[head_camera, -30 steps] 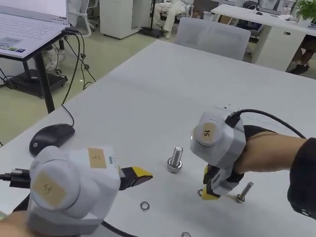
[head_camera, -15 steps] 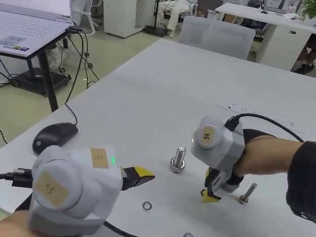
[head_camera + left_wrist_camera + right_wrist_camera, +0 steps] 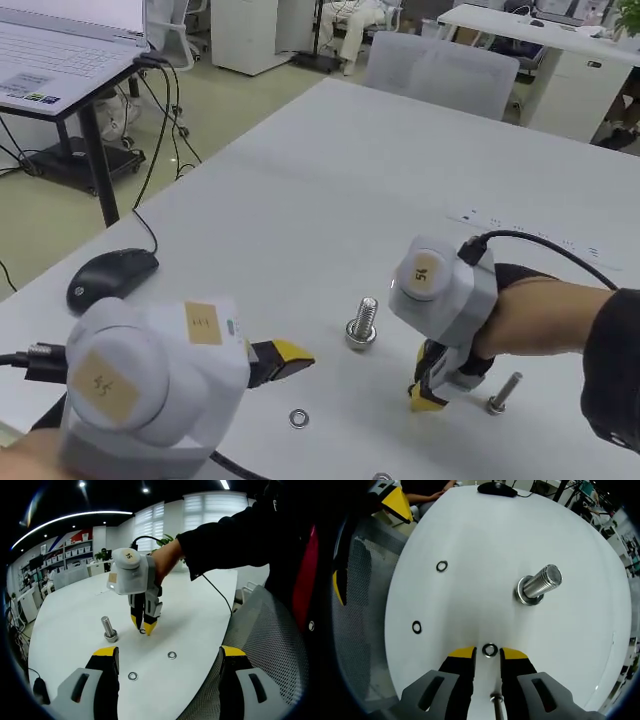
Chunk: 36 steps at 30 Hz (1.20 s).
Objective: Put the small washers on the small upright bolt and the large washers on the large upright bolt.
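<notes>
Right gripper straddles a washer on the bench, jaws narrowly apart (not clamped); left gripper gapes wide.

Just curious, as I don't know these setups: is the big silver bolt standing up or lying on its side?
Standing upright: the large bolt rests on its wide head on the table, threaded shaft pointing up.

Pose: right tongs point steeply down, yellow tips at the bench surface; can't tell if they touch it. Jaws a narrow gap apart, not closed. The right hand wraps the housing from the right, dark sleeve behind it. The left tongs are held low and near level, jaws spread wide, aimed at the right tongs.
</notes>
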Motion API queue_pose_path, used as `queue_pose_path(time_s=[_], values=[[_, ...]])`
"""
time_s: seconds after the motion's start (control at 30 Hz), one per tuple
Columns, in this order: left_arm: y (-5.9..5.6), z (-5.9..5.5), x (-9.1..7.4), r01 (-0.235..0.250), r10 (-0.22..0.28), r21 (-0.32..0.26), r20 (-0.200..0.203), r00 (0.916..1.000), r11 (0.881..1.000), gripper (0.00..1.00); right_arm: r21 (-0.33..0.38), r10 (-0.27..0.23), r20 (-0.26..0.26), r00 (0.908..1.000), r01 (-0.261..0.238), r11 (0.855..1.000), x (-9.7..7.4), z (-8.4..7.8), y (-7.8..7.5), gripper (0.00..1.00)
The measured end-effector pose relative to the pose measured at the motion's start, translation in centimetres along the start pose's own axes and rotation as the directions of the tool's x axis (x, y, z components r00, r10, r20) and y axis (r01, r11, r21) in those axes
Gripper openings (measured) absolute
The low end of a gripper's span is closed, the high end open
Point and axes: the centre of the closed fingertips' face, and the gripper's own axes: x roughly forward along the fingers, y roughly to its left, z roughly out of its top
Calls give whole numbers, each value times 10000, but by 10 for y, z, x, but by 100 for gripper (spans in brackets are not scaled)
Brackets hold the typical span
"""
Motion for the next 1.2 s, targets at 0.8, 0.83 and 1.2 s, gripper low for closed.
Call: queue_pose_path(time_s=[0.8, 0.83, 1.2], values=[[-1, 0, -2, -17, 17, -43, 36, 10000, 10000, 81, 70, -70, -126, 9999, 71, 10000, 0, 1, 5, 13], [-1, 0, -2, -23, 23, -35, 35, 10000, 10000, 81, 88, -59, -111, 9999, 60, 9999, -1, 2, 5, 13], [0, 0, -2, -11, 11, -41, 34, 10000, 10000, 81, 128, -115, -3, 9999, 115, 9999, -6, -1, 3, 13]])
